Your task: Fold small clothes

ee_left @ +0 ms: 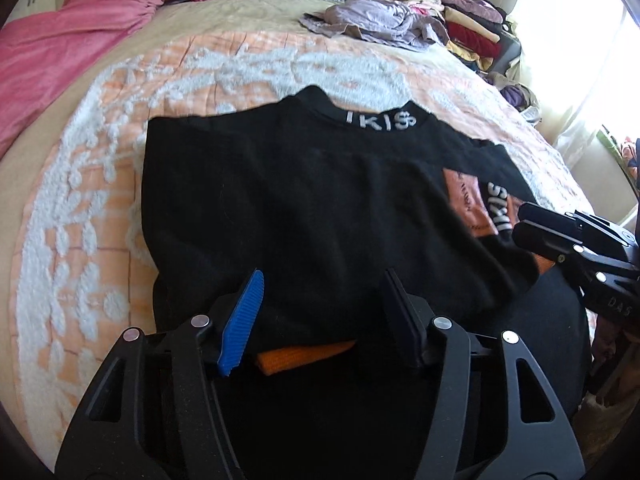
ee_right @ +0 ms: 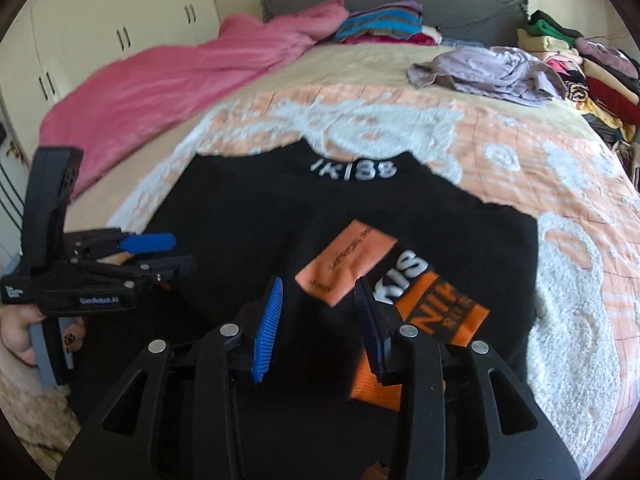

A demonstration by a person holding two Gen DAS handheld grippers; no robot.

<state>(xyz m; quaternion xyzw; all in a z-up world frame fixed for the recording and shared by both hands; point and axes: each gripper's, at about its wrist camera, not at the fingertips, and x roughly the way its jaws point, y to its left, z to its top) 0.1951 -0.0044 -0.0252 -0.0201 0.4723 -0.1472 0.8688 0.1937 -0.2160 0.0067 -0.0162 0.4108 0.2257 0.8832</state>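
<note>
Looks like the fold is just getting set up: the black top (ee_left: 304,200) is lying flat on the bed (ee_left: 80,208), collar at 12 o'clock, hem toward the person. Both tools are hovering over the near hem, left tool (ee_left: 320,300) half spread with nothing pinched, right tool (ee_right: 318,312) partly spread over the orange patch (ee_right: 348,264), also pinching nothing. Next they'd probably need to clamp the hem corners. Crumpled lilac garment (ee_right: 488,72) at 1 o'clock and pink blanket (ee_right: 168,80) at 10 are sitting well clear.

Matt black knit top (ee_left: 304,208), tufted quilted bedspread (ee_left: 92,184), fleecy pink blanket (ee_right: 160,80)
</note>
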